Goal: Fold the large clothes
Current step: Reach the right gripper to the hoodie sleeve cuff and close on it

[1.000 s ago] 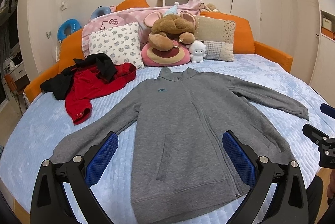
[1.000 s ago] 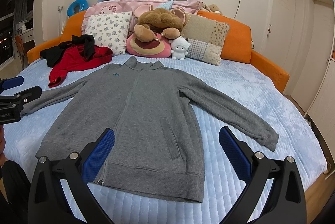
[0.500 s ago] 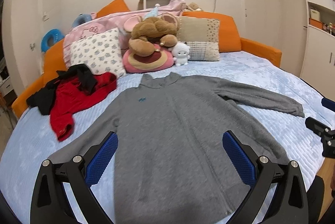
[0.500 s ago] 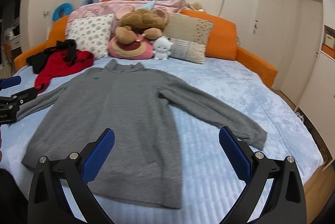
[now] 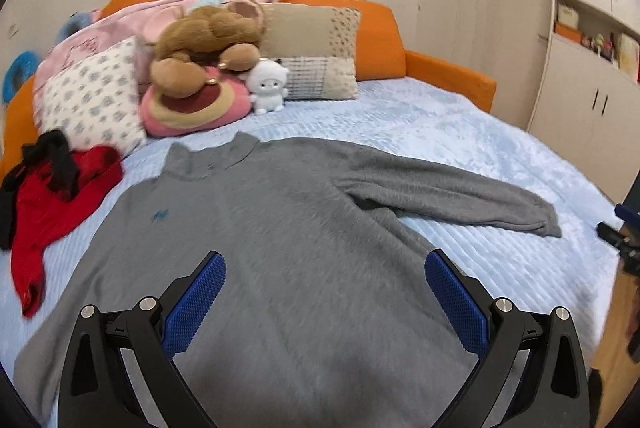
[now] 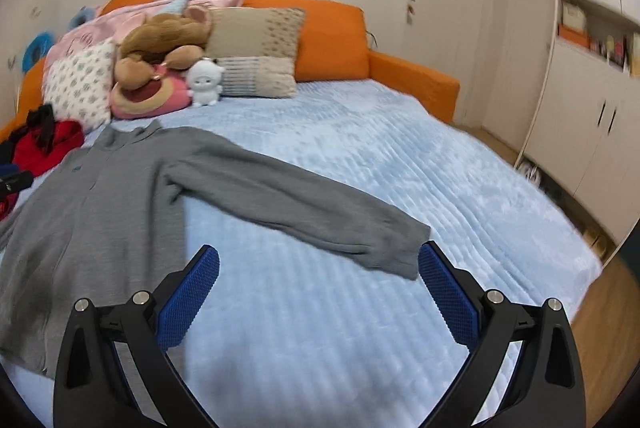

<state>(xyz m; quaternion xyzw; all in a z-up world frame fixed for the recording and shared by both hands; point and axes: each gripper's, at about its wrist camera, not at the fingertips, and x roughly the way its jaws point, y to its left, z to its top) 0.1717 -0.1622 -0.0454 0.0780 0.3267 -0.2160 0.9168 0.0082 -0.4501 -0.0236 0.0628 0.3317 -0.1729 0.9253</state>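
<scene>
A grey zip sweatshirt (image 5: 280,248) lies flat, front up, on the light blue bedspread (image 5: 460,132), collar toward the pillows. Its one sleeve (image 5: 448,196) stretches out to the right. My left gripper (image 5: 324,264) hovers open over the sweatshirt's lower body, blue pads wide apart and empty. In the right wrist view the same sweatshirt (image 6: 96,212) fills the left side and its sleeve cuff (image 6: 396,248) ends just ahead of my right gripper (image 6: 318,256), which is open over bare bedspread (image 6: 400,148). The right gripper's tip shows at the left wrist view's right edge.
A red and black garment (image 5: 44,196) is heaped at the bed's left. Pillows, a brown plush toy (image 5: 208,44) and a small white plush (image 5: 268,84) line the orange headboard (image 5: 376,36). White cupboards (image 6: 592,108) and wooden floor lie right of the bed.
Both grippers have swung right and moved lower, closer to the bed. The sweatshirt has slid left in both views, and the right gripper now faces the sleeve cuff. Both stay open.
</scene>
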